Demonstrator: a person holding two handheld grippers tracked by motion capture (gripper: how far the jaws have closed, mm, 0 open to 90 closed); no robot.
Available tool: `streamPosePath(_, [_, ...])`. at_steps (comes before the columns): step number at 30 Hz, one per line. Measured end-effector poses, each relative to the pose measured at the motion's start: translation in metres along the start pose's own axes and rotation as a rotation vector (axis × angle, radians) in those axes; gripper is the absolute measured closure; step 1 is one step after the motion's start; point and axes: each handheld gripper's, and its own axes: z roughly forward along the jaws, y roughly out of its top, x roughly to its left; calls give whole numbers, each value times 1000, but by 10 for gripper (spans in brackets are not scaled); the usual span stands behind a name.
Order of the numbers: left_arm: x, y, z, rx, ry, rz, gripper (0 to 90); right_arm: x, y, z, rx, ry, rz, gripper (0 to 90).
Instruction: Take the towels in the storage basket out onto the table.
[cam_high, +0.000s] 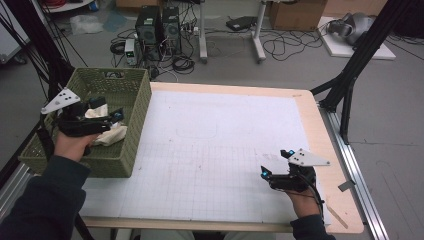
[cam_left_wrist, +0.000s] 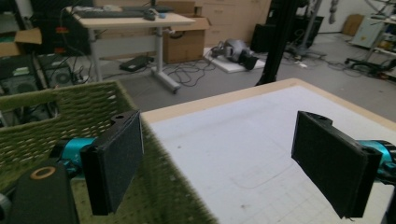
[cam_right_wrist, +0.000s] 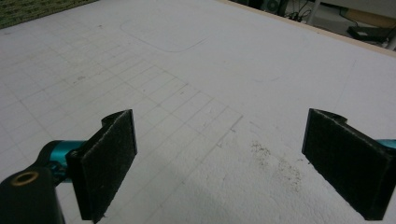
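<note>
1. The left gripper (cam_high: 111, 116) has its fingers (cam_left_wrist: 114, 165) spread wide with nothing between them, held over the green woven basket (cam_high: 137, 117).
2. A crumpled pale cloth (cam_high: 112, 134) lies inside the basket, just beneath that gripper.
3. The right gripper (cam_high: 274, 163) has its fingers (cam_right_wrist: 105, 165) equally wide and bare, low over the gridded white surface (cam_high: 215, 145), well apart from the basket.

Beyond my table's far edge I see grey floor (cam_high: 235, 70) strewn with cables (cam_high: 285, 47), computer towers (cam_high: 159, 26), desk legs (cam_high: 259, 30) and cardboard boxes (cam_high: 297, 14).
</note>
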Motion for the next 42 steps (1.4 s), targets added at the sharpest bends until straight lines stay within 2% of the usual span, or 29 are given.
streamPosePath(6, [28, -4, 3, 59, 66, -33, 173, 1, 0, 2, 7, 3, 4, 93])
streamPosePath(13, [67, -20, 16, 180, 179, -79, 181, 1, -1, 3, 15, 3, 5, 93])
streamPosePath(20, [94, -41, 27, 328, 274, -128, 181, 1, -2, 4, 19, 4, 5, 93])
streamPosePath(25, [97, -47, 36, 393, 297, -124, 182, 0, -2, 4, 18, 3, 0, 93])
streamPosePath(28, [100, -54, 43, 472, 299, -136, 191, 0, -2, 5, 22, 5, 2, 93])
streamPosePath(30, [101, -58, 47, 507, 314, -140, 191, 0, -2, 5, 23, 4, -2, 92])
streamPosePath(32, [102, -61, 49, 548, 324, -129, 193, 0, -2, 5, 25, 4, -5, 93])
streamPosePath(36, [103, -67, 53, 625, 318, -120, 195, 0, -3, 5, 24, 3, -4, 93])
streamPosePath(38, [103, -70, 56, 684, 329, -103, 199, 0, -3, 5, 28, 4, -3, 93])
streamPosePath(42, [102, -75, 61, 752, 335, -87, 230, 0, -3, 4, 28, 2, -3, 93])
